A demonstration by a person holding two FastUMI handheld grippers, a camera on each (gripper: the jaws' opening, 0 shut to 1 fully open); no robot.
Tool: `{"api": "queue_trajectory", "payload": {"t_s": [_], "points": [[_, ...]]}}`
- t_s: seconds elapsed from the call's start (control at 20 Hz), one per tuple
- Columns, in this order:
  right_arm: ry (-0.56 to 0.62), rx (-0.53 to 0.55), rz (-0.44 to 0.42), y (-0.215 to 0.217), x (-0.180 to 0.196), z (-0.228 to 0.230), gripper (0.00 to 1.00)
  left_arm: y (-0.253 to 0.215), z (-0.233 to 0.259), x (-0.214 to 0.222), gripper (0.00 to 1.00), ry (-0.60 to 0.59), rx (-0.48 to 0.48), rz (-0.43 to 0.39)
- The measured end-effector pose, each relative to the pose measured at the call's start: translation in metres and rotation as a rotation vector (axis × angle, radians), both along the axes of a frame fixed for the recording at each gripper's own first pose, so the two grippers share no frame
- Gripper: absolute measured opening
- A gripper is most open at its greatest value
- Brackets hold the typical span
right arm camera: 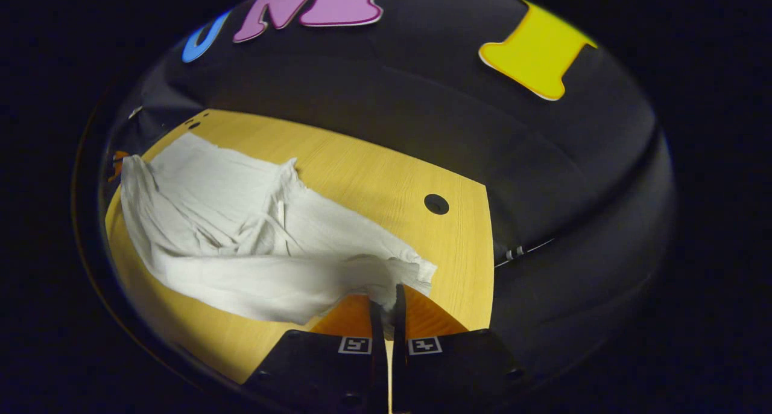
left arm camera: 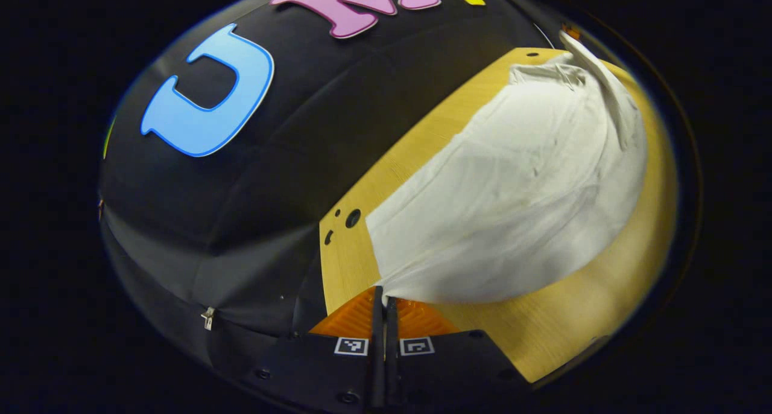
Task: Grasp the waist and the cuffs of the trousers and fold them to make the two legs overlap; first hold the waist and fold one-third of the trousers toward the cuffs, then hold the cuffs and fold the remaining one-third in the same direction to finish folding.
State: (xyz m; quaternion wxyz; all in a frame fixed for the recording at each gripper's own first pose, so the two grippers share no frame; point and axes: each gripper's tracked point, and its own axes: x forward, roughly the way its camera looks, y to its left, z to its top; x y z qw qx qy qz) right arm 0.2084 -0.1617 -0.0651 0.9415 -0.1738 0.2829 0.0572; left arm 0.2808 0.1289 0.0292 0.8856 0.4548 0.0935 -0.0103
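Note:
White trousers (left arm camera: 512, 184) lie spread over the wooden table (left arm camera: 350, 269), with part of the cloth raised off the surface. In the left gripper view my left gripper (left arm camera: 384, 298) is shut, pinching a corner of the cloth at the near edge. From there the fabric stretches away to the upper right, where a strip rises at the far end. In the right gripper view my right gripper (right arm camera: 386, 305) is shut on a rough edge of the trousers (right arm camera: 241, 239). The cloth runs off to the left with wrinkles and a cord-like fold in its middle. Which end is the waist I cannot tell.
The table (right arm camera: 374, 178) has round holes (right arm camera: 436, 204) near its far side and a group of holes (left arm camera: 353, 218) by the left corner. Black cloth wall surrounds the table closely. A thin cable (right arm camera: 522, 251) lies past the table's right edge.

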Motion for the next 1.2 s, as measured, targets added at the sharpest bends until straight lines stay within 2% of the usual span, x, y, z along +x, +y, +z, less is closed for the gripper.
{"api": "queue_trajectory", "payload": {"t_s": [0.15, 0.35, 0.4, 0.55, 0.7, 0.8, 0.85, 0.9, 0.95, 1.1, 1.2], "points": [[-0.023, 0.077, -0.075, 0.0, 0.023, 0.011, 0.07, -0.01, 0.026, 0.034, 0.05, -0.018, -0.017, -0.019], [-0.036, 0.146, -0.161, -0.007, 0.061, 0.016, 0.07, -0.022, 0.032, 0.082, 0.05, 0.015, -0.029, -0.038], [-0.032, 0.184, -0.189, -0.004, 0.071, 0.015, 0.07, -0.021, 0.028, 0.092, 0.04, 0.037, -0.071, -0.025], [-0.012, 0.345, -0.307, -0.003, 0.097, 0.012, 0.09, -0.02, 0.023, 0.116, 0.05, 0.075, -0.286, 0.052], [-0.004, 0.464, -0.402, -0.005, 0.116, 0.01, 0.23, -0.015, 0.011, 0.132, 0.05, 0.107, -0.438, 0.127], [-0.011, 0.492, -0.441, -0.009, 0.13, 0.007, 0.44, -0.014, -0.001, 0.132, 0.07, 0.125, -0.56, 0.191], [-0.02, 0.489, -0.451, -0.013, 0.134, 0.005, 0.7, -0.014, -0.001, 0.13, 0.11, 0.122, -0.625, 0.218], [-0.029, 0.482, -0.459, -0.019, 0.133, 0.008, 0.73, -0.012, -0.006, 0.133, 0.29, 0.11, -0.684, 0.23], [-0.042, 0.47, -0.47, -0.026, 0.136, 0.007, 1.0, -0.009, -0.009, 0.132, 0.46, 0.1, -0.727, 0.247], [-0.138, 0.427, -0.5, -0.05, 0.124, 0.037, 0.99, 0.0, -0.003, 0.109, 0.98, 0.085, -0.84, 0.267], [-0.212, 0.404, -0.516, -0.071, 0.115, 0.056, 0.99, 0.006, 0.011, 0.094, 0.98, 0.034, -0.936, 0.262]]}}
